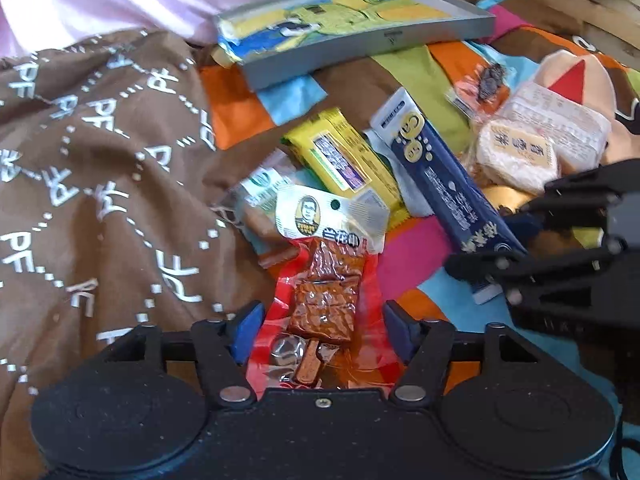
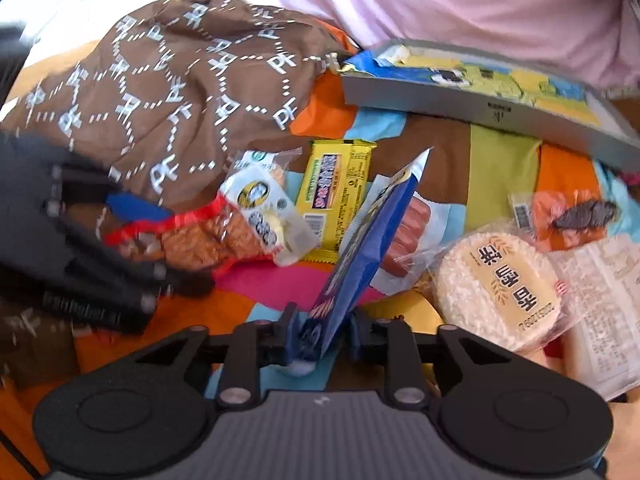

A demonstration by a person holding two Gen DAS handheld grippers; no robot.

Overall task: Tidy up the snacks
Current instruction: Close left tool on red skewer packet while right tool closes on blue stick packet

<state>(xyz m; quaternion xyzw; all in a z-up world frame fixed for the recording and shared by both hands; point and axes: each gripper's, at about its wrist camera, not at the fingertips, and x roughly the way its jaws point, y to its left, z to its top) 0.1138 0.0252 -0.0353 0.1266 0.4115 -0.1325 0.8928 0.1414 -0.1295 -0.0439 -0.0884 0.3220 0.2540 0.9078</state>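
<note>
Gripping the blue snack pack (image 2: 362, 236) at its near end, our right gripper (image 2: 320, 336) tilts it up over the patchwork cloth (image 2: 500, 160). Our left gripper (image 1: 324, 328) has its fingers spread around the red tofu snack (image 1: 328, 292), not pinching it. Ahead of both sits the grey tray (image 1: 360, 46).

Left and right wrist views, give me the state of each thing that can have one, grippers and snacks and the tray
left gripper: open, fingers either side of the red skewer packet, not touching it
red skewer packet: sealed, lying flat
right gripper: shut on the blue packet
blue packet: sealed, tilted up off the cloth
grey tray: open-topped, holding packets
</note>
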